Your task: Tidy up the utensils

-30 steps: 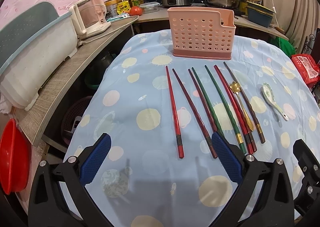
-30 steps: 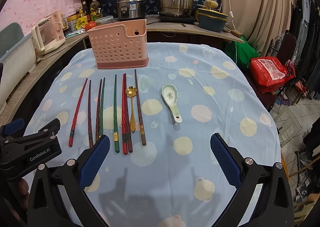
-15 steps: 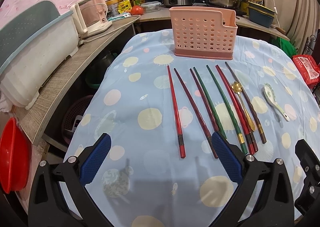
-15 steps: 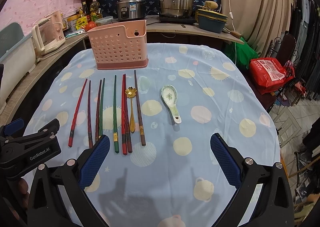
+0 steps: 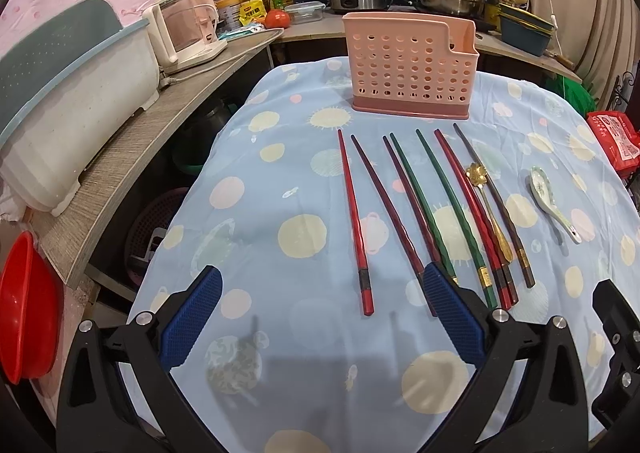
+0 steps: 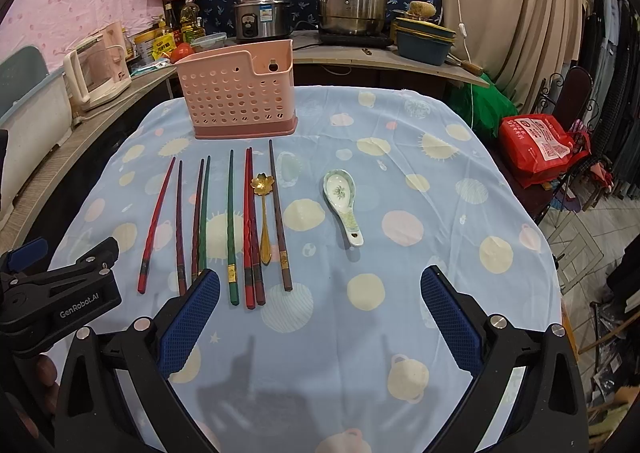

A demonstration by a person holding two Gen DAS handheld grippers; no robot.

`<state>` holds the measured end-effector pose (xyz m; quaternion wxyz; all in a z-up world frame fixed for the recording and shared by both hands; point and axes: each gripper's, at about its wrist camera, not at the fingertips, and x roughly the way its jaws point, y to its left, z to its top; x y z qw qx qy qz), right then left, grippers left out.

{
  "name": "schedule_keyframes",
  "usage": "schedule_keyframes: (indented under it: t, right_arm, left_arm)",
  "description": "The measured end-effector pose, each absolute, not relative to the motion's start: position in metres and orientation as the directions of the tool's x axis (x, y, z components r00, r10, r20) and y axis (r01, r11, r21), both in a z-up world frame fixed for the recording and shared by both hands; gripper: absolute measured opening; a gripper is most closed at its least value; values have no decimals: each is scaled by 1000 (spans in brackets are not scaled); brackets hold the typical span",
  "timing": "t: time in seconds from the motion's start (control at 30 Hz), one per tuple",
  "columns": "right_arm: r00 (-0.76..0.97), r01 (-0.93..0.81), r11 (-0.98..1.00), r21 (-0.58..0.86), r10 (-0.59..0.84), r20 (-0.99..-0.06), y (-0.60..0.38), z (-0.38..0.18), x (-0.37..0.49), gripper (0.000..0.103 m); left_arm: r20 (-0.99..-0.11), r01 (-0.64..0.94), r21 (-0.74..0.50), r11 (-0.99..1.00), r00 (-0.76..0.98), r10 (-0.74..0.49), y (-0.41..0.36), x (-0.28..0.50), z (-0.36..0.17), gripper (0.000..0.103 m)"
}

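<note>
Left gripper (image 5: 320, 313) is held wide open, nothing gripped or touched; right gripper (image 6: 320, 313) likewise spread wide, empty. Chopsticks (image 6: 230, 225), gold spoon (image 6: 264, 221) and ceramic spoon (image 6: 342, 201) are laid flat at 12 o'clock, pink holder (image 6: 240, 97) beyond them.

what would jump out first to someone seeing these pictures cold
A row of long red, maroon and green chopsticks lies side by side on the blue tablecloth with pale dots, with a gold flower-shaped spoon among them. Behind the row stands a pink perforated plastic utensil holder; right of it, apart, lies a white ceramic soup spoon. Both grippers hang at the near edge, jaws wide apart and holding nothing.
</note>
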<state>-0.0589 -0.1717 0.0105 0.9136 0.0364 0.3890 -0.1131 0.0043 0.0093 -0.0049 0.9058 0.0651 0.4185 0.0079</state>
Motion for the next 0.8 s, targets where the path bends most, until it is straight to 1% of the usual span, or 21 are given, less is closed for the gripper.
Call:
schedule_keyframes:
  t: [0.53,0.8]
  right_arm:
    - [670,246,969,-15,-181,-720,-178,7,-56,96]
    - [652,278,961,-10,-196,-732,-199,-4,-43,96]
  left_arm:
    - [-767,26,114,993,638,71,18,7,-12,96]
    - [-806,2,98,995,586,78,31,22,-30,96]
